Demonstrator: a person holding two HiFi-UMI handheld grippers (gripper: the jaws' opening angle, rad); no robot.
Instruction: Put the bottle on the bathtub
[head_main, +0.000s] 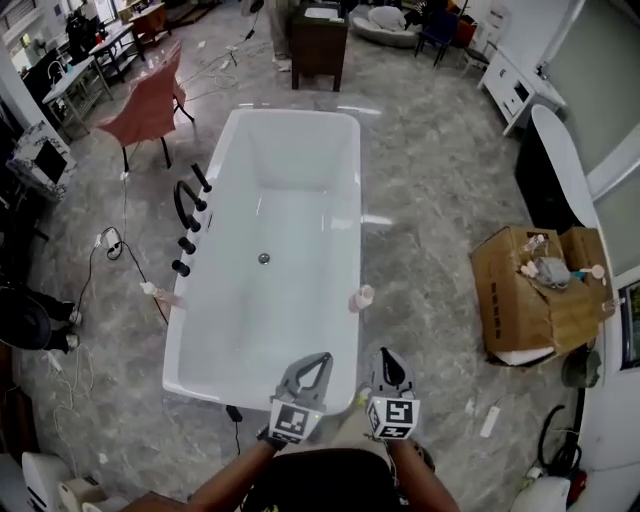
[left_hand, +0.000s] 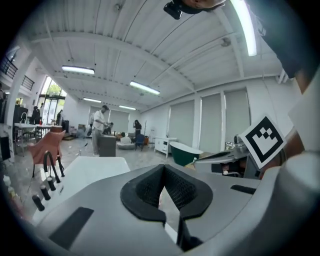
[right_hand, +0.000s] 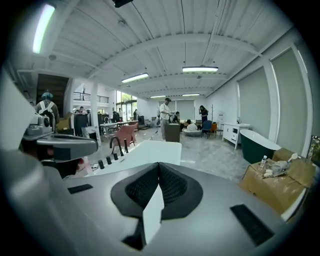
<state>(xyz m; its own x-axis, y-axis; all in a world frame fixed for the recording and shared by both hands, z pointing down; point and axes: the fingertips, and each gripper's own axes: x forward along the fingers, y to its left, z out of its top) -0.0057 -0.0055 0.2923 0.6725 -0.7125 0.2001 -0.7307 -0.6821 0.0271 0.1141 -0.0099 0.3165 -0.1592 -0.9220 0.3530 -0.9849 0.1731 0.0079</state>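
No legible words, labels, brands or numbers, any print too small to read.

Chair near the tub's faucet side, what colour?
Salmon pink chair; shows best in the head view.

Pale pink bottle (head_main: 361, 298), on white bathtub (head_main: 300, 150) right rim

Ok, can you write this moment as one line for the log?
left gripper: shut, empty | right gripper: shut, empty | pink bottle: on right rim of bathtub, not gripped
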